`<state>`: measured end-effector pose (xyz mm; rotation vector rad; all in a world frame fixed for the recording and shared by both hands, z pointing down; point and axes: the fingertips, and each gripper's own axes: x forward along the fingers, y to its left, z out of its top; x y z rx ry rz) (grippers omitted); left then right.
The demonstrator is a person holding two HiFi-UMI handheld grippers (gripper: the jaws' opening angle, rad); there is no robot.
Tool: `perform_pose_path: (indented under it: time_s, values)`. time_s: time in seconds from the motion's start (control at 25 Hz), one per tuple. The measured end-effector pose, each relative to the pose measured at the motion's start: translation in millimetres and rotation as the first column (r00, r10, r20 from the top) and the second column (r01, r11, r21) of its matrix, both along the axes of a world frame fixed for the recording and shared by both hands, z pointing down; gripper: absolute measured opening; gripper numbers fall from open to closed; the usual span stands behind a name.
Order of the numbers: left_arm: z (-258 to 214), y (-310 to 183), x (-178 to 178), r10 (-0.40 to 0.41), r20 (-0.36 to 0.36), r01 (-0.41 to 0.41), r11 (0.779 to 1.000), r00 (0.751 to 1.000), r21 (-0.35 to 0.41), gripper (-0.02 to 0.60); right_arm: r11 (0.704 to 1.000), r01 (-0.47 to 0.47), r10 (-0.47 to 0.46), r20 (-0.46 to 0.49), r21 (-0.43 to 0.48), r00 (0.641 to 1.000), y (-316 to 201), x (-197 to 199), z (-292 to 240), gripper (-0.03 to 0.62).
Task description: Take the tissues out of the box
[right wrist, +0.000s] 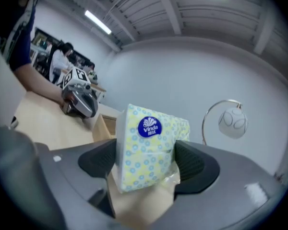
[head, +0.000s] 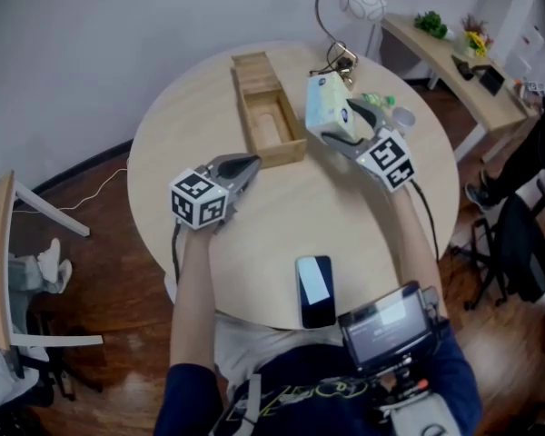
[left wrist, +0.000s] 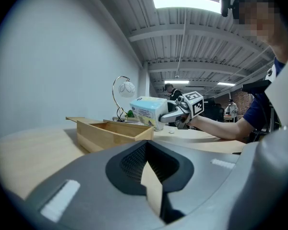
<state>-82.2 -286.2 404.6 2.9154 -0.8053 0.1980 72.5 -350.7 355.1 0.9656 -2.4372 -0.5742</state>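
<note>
**tablewatcher:** ok, what's on the table? count it for me

**me:** Working outward from my side, with the wooden box (head: 268, 107) as the marker. There's one phone (head: 315, 291) at the table (head: 163, 153) edge, well short of the box's near end. Two grippers, one in each hand. One box, long and open-topped, running away from me. One tissue pack (head: 325, 98). One lamp (head: 361, 3) beyond the box's far end, off to its right.

**tablewatcher:** and your hands?

**me:** My left forearm goes straight out and the left gripper (head: 245, 164) is about level. Its tip is just short of the box's near left corner, and I can't tell if it touches. Its jaws are pressed together with nothing in them.

My right forearm angles out to the right of the box, and the right gripper (head: 341, 127) is tilted and points toward the box's right side. Its jaws stand wide and clamp the tissue pack from both sides, pads pressed into the wrapper. So the pack is outside the box, just right of its near end, in my grip.
</note>
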Motion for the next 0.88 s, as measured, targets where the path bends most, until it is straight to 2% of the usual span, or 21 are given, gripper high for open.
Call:
perform_pose_path:
  time_s: [0.04,0.12,0.2,0.32,0.4,0.6,0.88]
  values:
    - [1,-1,-1,-0.001,-0.001,0.001,1.0,1.0,0.0,0.003,1.0,0.005,-0.004,0.04,-0.027,0.999,1,6,4,0.367]
    - [3,-1,-3,-0.006,-0.002,0.006,1.0,1.0,-0.003,0.003,0.998,0.004,0.0,0.061,-0.067,0.998,2,14,13,0.367]
    - [3,0,-5,-0.015,0.001,0.015,1.0,1.0,-0.005,0.003,0.997,-0.016,0.017,0.014,-0.077,1.0,2,20,21,0.367]
    - [2,1,-4,-0.022,0.0,0.022,1.0,1.0,-0.001,0.003,0.998,-0.055,0.05,-0.115,-0.037,0.992,0,26,32,0.367]
    - [2,1,-3,-0.025,0.0,0.025,1.0,1.0,0.0,0.003,0.997,-0.071,0.067,-0.168,-0.015,0.984,-1,29,37,0.367]
    - [3,1,-6,-0.037,0.002,0.037,0.999,0.999,-0.001,0.005,0.997,-0.058,0.049,-0.157,-0.05,0.986,0,27,40,0.367]
    - [2,0,-7,-0.04,0.0,0.04,0.999,0.999,0.0,0.003,0.996,-0.066,0.052,-0.218,-0.055,0.974,-3,30,50,0.368]
